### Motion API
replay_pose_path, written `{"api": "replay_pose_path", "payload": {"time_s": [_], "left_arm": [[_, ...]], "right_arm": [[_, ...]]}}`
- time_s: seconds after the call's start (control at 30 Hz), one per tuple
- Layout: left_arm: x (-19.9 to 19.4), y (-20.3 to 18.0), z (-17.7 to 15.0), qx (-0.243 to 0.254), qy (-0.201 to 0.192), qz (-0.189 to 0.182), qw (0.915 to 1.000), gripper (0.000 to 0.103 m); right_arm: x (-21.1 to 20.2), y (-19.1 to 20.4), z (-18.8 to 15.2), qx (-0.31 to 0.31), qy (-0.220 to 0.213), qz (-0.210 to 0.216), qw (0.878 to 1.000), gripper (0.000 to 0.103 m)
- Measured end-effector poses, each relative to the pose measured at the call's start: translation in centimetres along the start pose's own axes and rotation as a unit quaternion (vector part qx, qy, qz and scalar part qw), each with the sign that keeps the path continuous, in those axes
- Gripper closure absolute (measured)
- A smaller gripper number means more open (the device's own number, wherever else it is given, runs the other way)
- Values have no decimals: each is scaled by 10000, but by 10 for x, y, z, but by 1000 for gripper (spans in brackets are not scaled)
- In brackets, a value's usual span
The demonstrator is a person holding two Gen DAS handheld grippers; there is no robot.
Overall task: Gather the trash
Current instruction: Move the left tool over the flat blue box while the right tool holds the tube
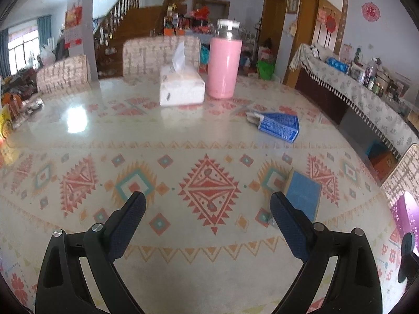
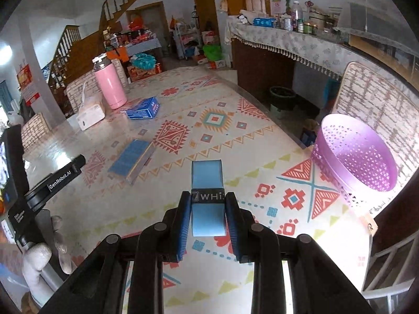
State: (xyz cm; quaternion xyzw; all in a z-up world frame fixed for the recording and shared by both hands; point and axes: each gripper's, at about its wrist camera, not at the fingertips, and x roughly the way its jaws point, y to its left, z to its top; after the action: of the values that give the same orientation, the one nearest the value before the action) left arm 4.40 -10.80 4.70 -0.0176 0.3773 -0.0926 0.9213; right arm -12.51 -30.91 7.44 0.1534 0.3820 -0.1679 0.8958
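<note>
My right gripper [image 2: 207,204] is shut on a light blue packet with a black band [image 2: 207,180] and holds it above the patterned table, left of a purple perforated basket [image 2: 361,162]. My left gripper [image 1: 208,206] is open and empty, low over the table. A flat blue box [image 1: 303,196] lies just beyond its right finger; it also shows in the right wrist view [image 2: 132,159]. A crumpled blue carton [image 1: 277,125] lies farther back, also seen in the right wrist view [image 2: 144,108].
A pink thermos [image 1: 224,65] and a white tissue box [image 1: 180,86] stand at the table's far side. Patterned chairs [image 1: 159,52] ring the table. A cluttered sideboard [image 1: 366,89] runs along the right. The basket's edge shows in the left wrist view [image 1: 406,214].
</note>
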Motion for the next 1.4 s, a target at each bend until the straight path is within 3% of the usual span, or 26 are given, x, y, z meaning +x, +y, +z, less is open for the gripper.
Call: {"api": "replay_pose_path", "payload": {"time_s": [0.1,0.4,0.7,0.83,1.0,1.13,1.4], "left_arm": [[8,4,0,-16,214,-137,9997,8],[14,9,1,-66,358,-347,9987,8],[18,-8,-7,15,569,-587,9966,8],[22,-33,2,459,552,-412,9966,8],[39,-71,13,1062,789,-659,9890,8],[55,-91,12,1419,945,-605,9835,8],[74,-92,7,1213,1314,-733,9812,8]], "right_arm": [[9,-5,4,42,21,247,9997,74],[62,-24,24,131,151,1278,9916,74],[93,-51,32,301,210,1912,9809,74],[96,-51,30,238,247,2043,9783,74],[95,-52,28,142,221,2067,9780,74],[98,-61,30,314,269,2108,9767,74],[101,-65,29,391,313,2172,9748,73]]}}
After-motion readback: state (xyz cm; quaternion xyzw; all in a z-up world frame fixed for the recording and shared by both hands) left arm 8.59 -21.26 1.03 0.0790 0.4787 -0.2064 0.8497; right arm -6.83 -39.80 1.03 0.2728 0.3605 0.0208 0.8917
